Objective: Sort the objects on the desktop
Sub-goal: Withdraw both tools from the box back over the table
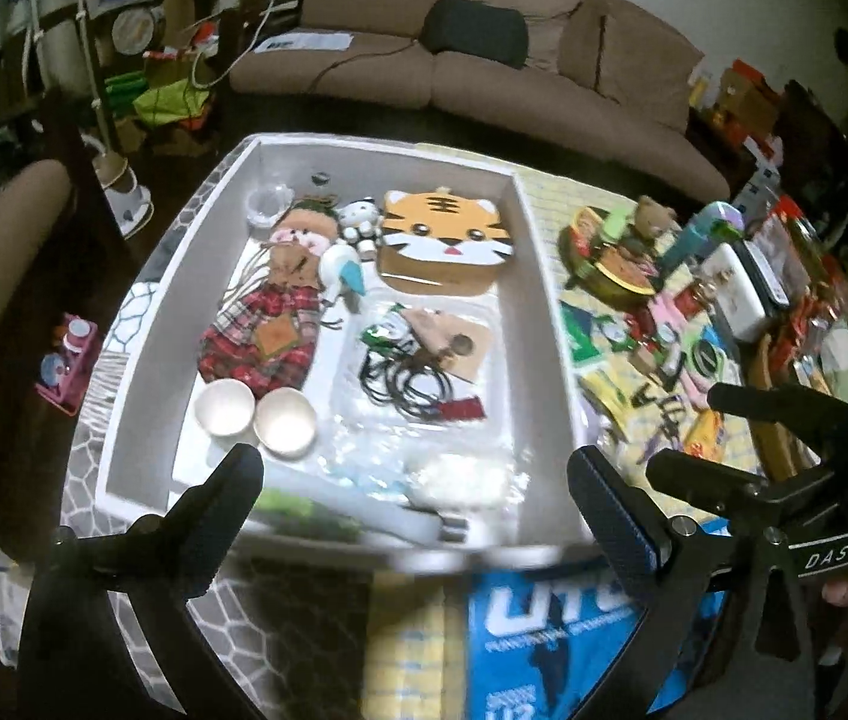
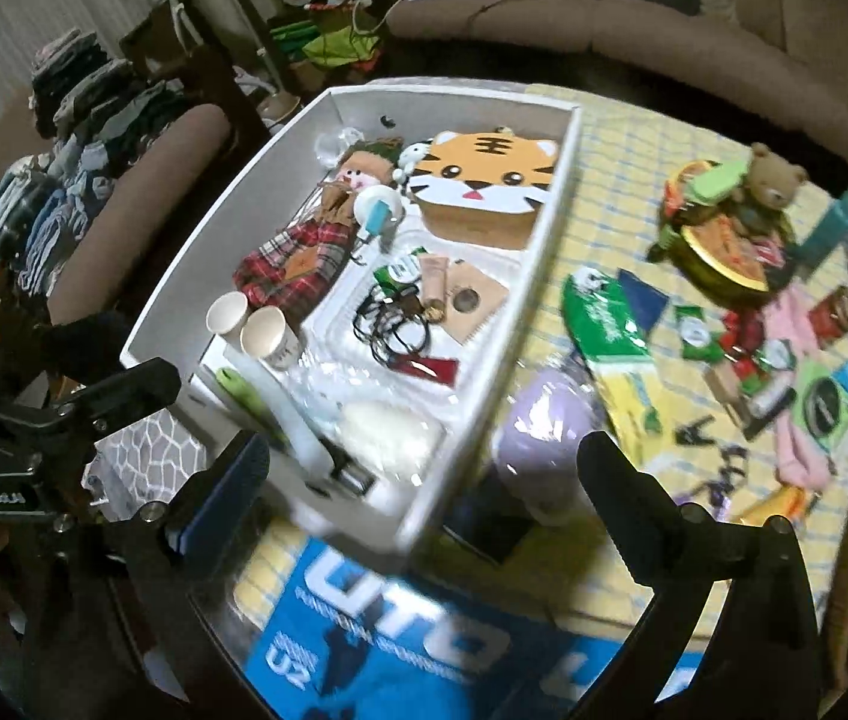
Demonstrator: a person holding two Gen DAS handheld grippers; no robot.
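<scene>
Desktop objects: many already lie in the white box (image 1: 538,276) on the counter (image 2: 616,138), among them a tiger-face case (image 1: 445,234), a plaid doll (image 1: 262,330) and two paper cups (image 1: 253,420). More (a bear figure (image 2: 775,177), packets, clips) remain strewn right of it. Left gripper (image 1: 415,480) and right gripper (image 2: 424,468) hang with fingers apart, empty; a brown sofa (image 1: 484,60) stands behind.

quick count from my feed

I get two paper cups (image 1: 253,420) just ahead of my left jaws, one tiger box (image 1: 445,238), one plaid doll (image 1: 271,312) farther out.
</scene>
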